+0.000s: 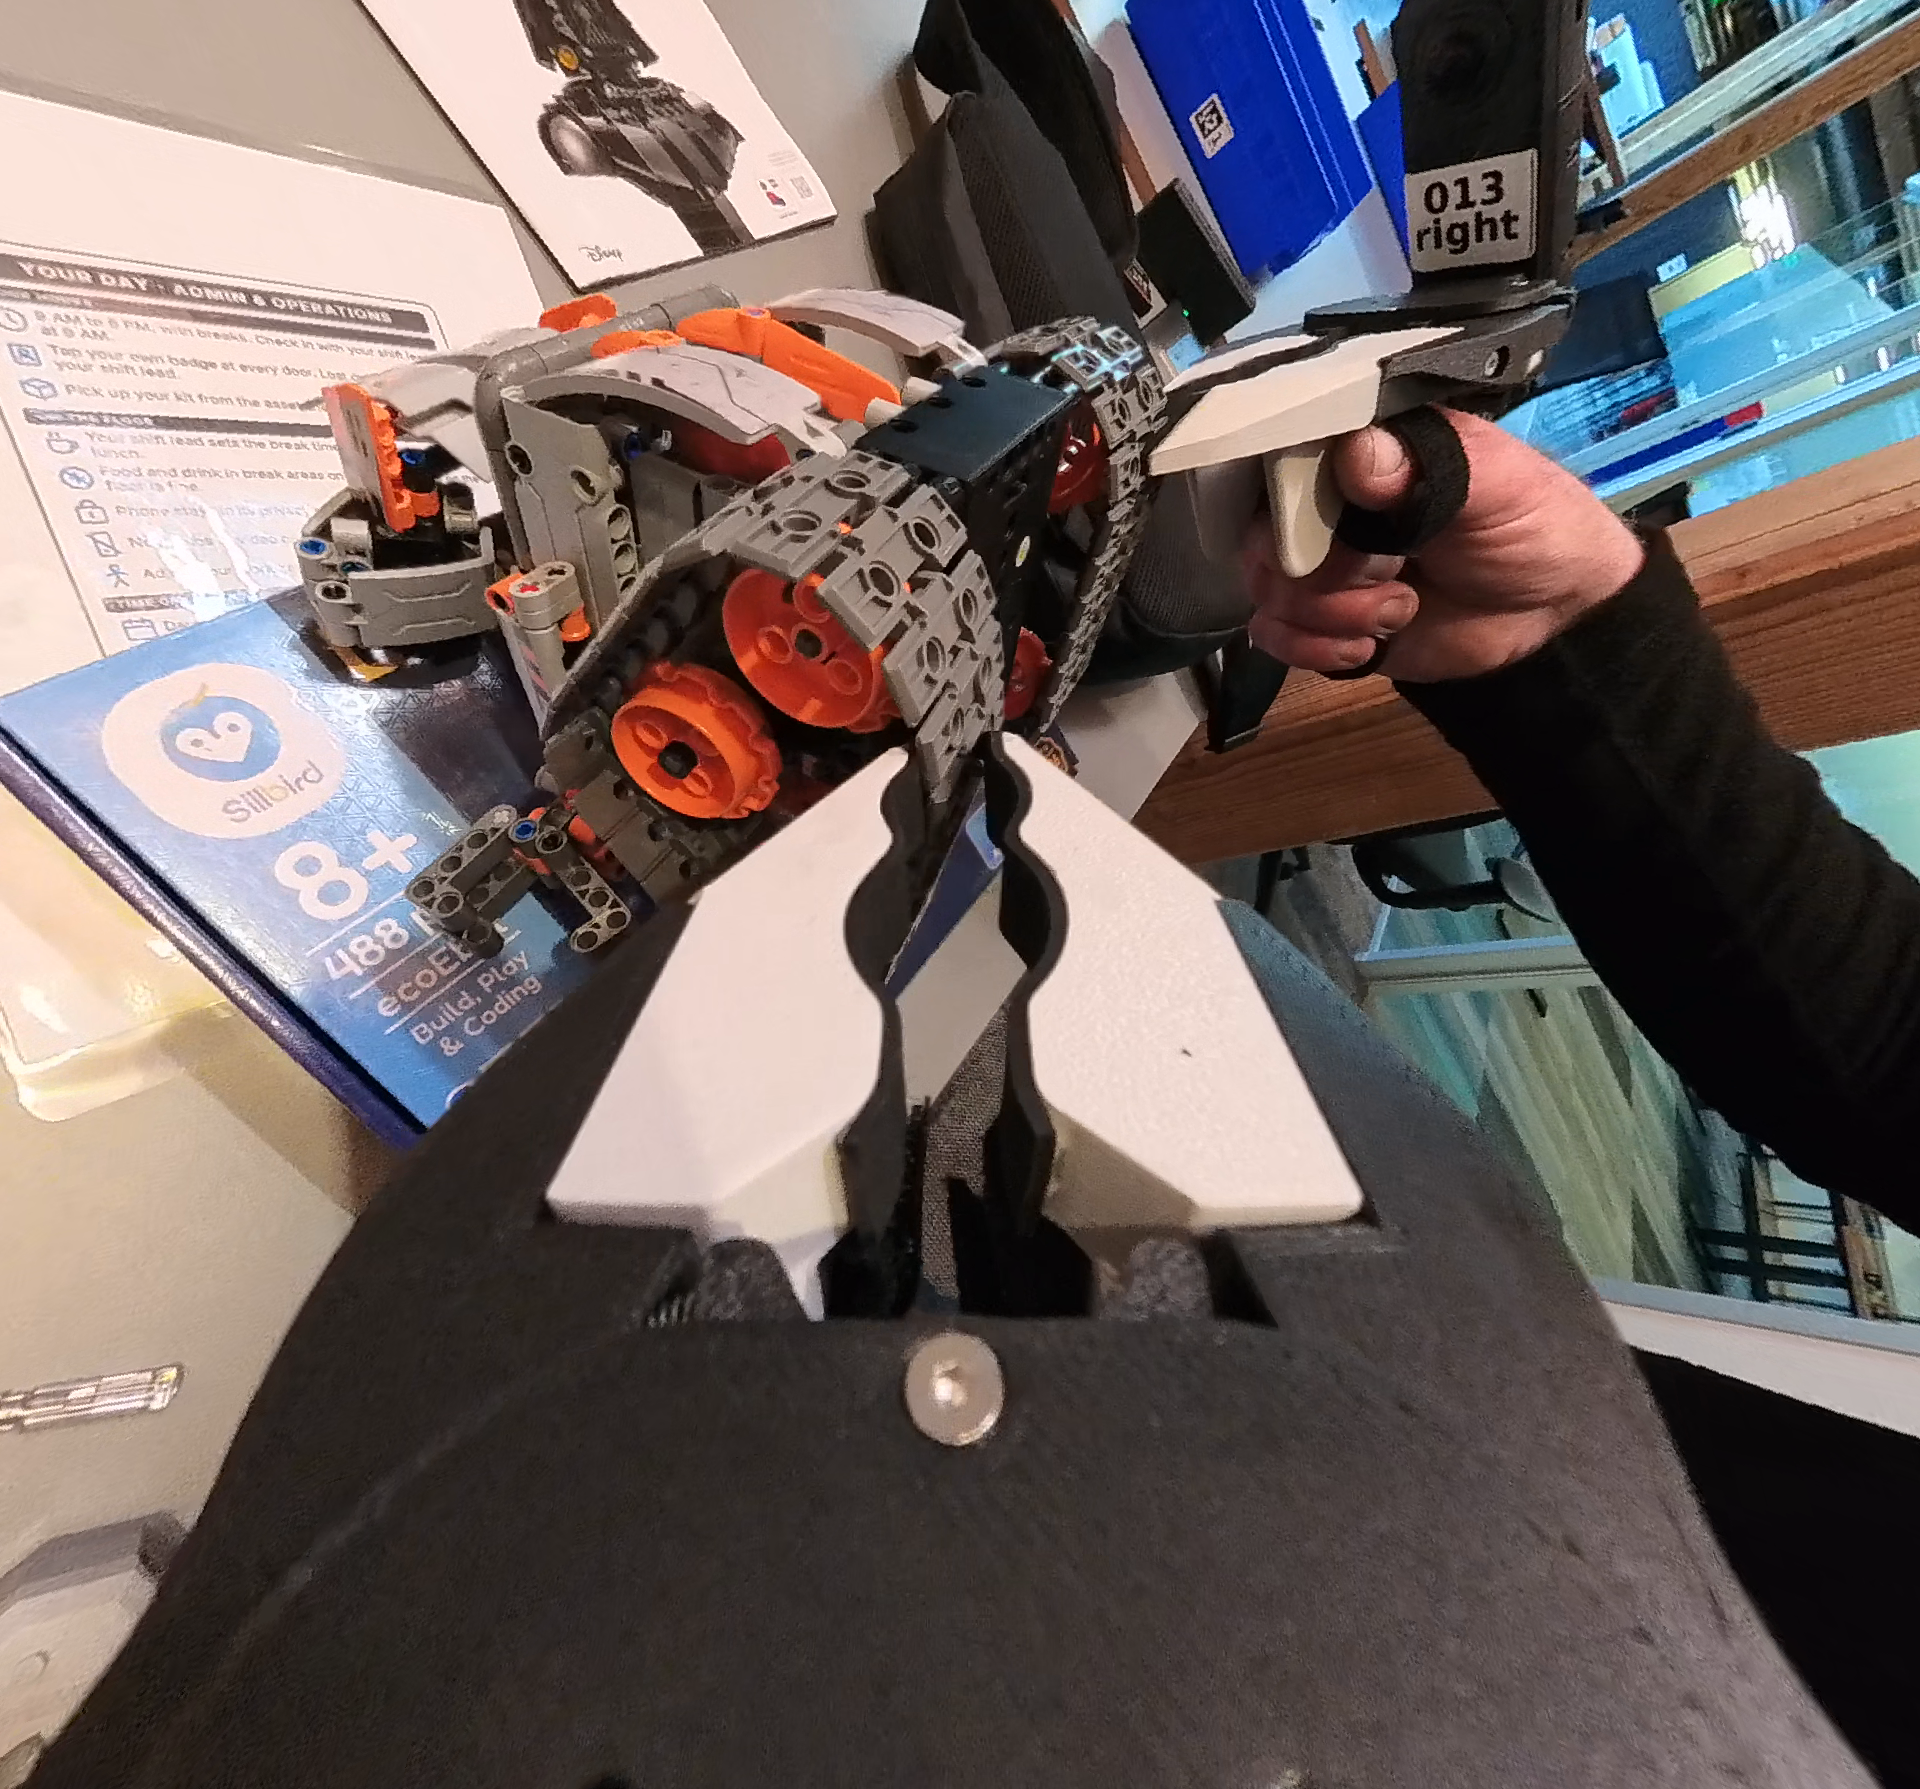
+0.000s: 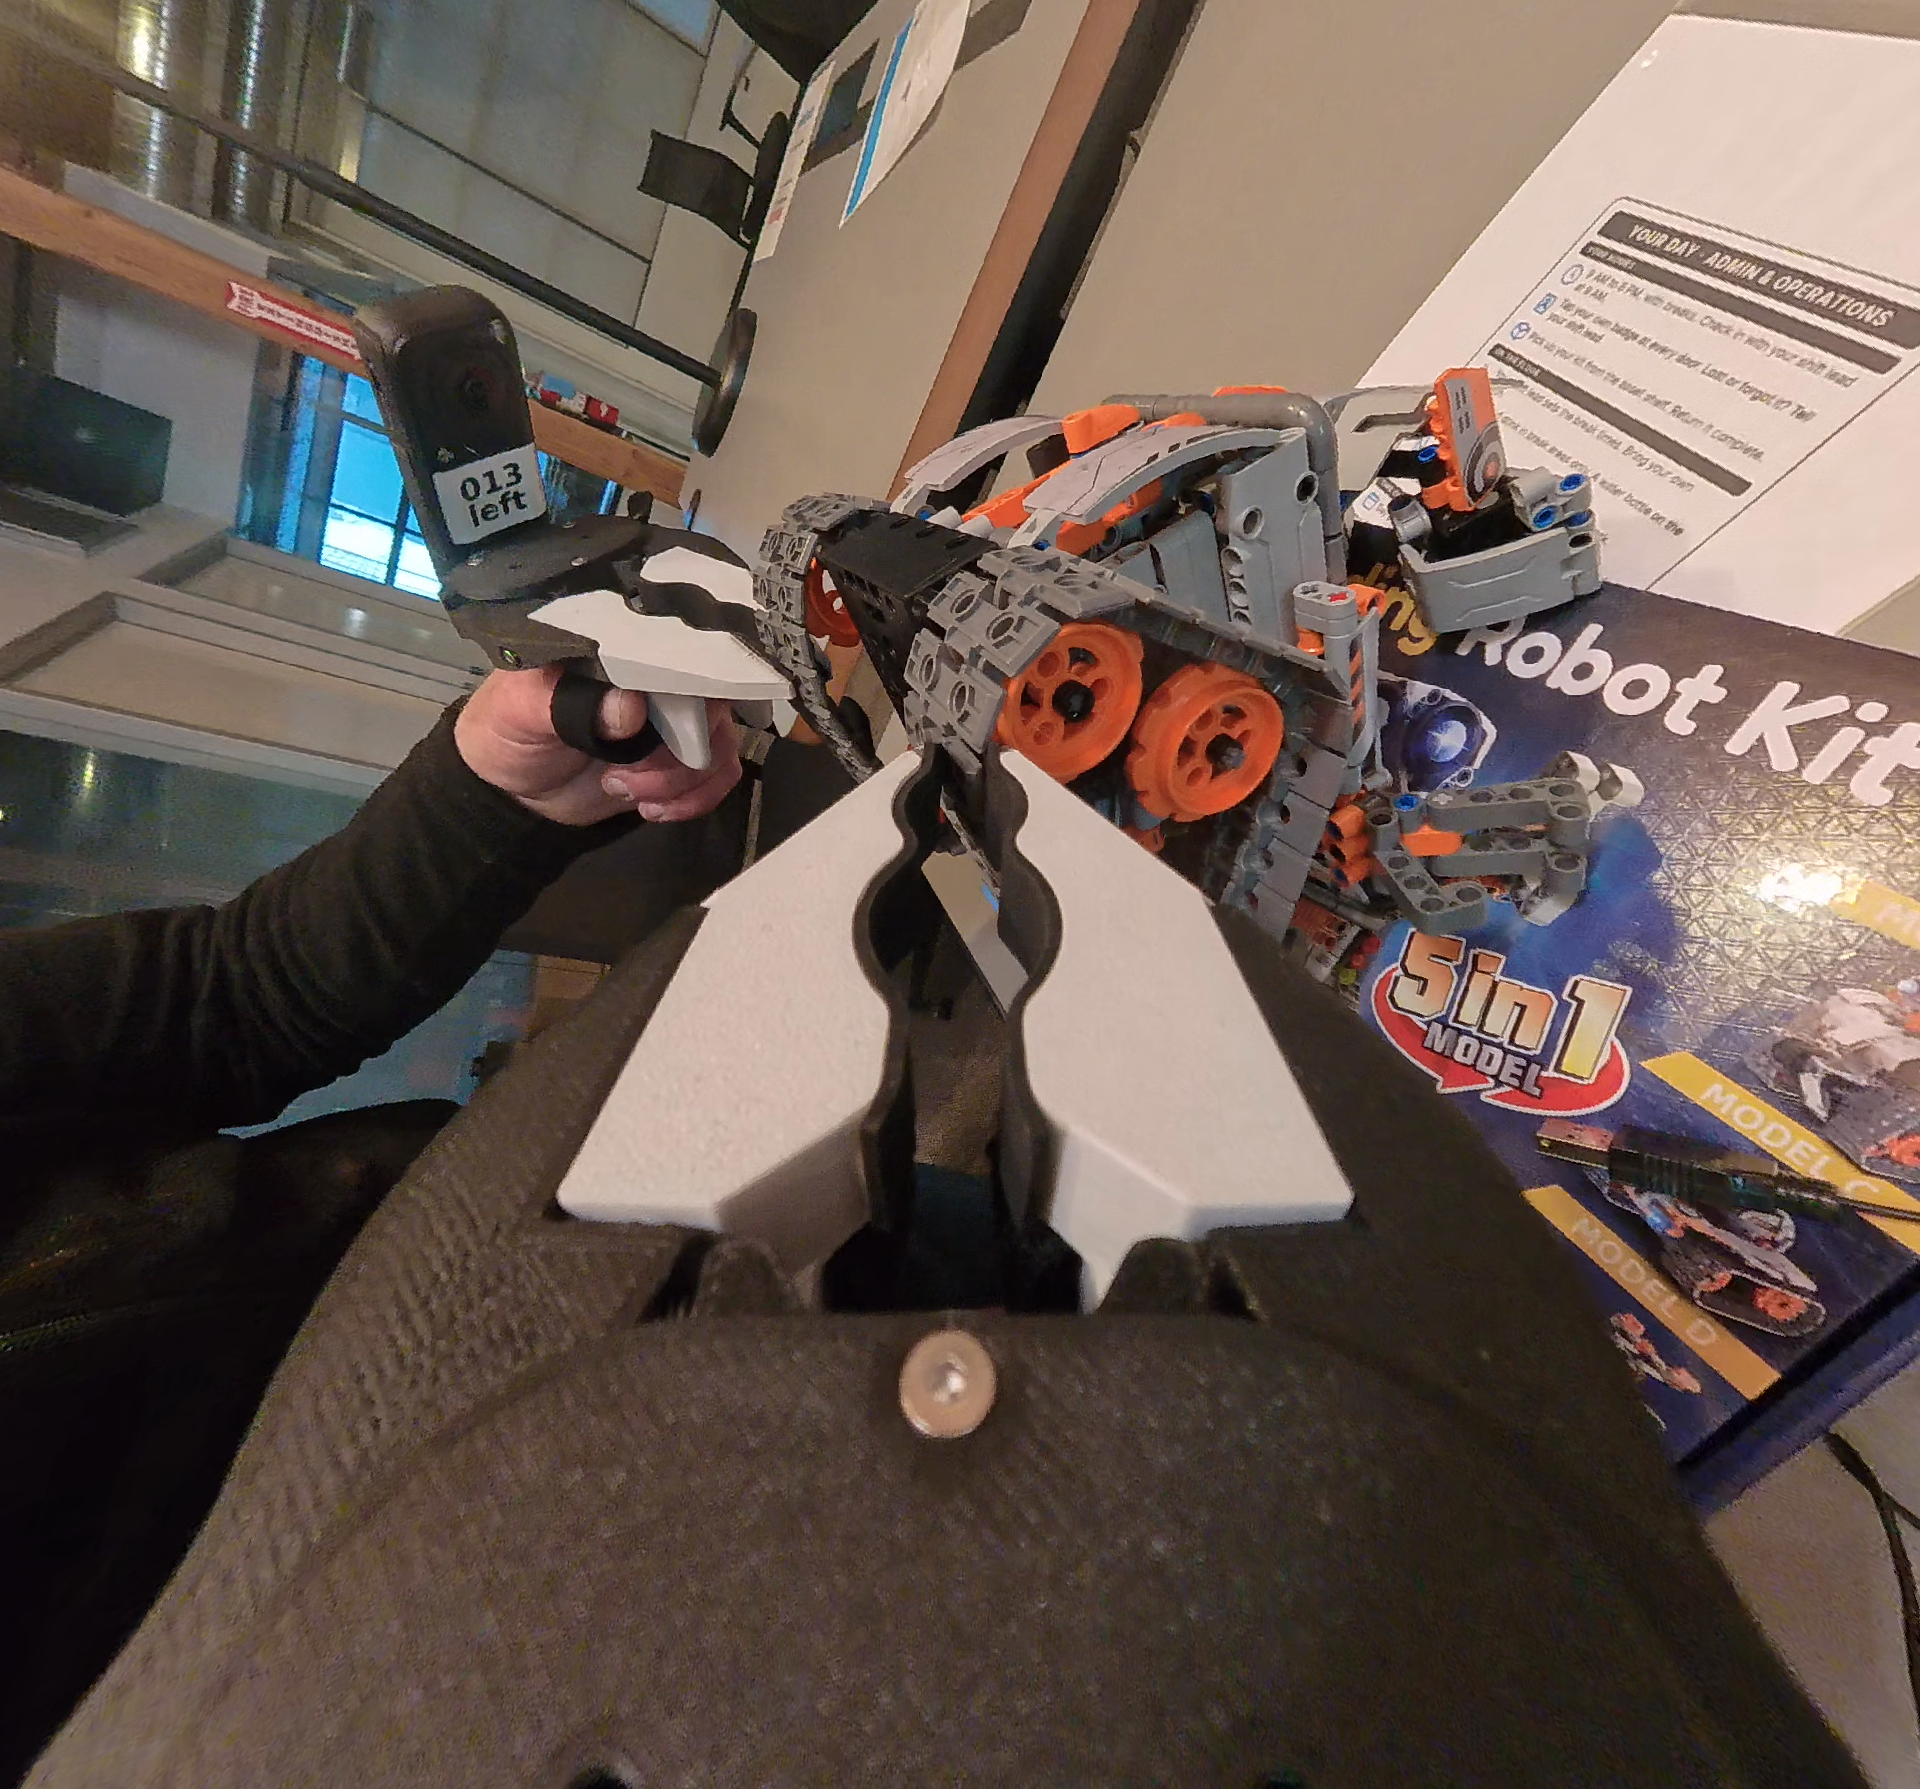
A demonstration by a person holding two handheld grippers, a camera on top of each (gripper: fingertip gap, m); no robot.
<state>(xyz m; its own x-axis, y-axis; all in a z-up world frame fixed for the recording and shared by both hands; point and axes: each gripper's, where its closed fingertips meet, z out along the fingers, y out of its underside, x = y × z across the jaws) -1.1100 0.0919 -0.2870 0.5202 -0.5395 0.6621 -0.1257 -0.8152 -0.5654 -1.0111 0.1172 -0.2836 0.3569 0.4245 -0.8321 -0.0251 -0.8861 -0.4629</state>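
Left tool [image 1: 951, 752]: my fingers clamp the grey track of the tracked brick robot [image 1: 727, 534].
Right tool [image 2: 951, 763]: clamped on its other track.
Robot: rear lifted off the blue kit box [image 2: 1662, 1064].

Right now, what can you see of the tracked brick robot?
The tracked brick robot is plastic: grey link treads over orange wheels, grey and orange curved panels, and a black block between the tracks. It is tilted, its front on the blue box. The left gripper and the right gripper each pinch a tread.
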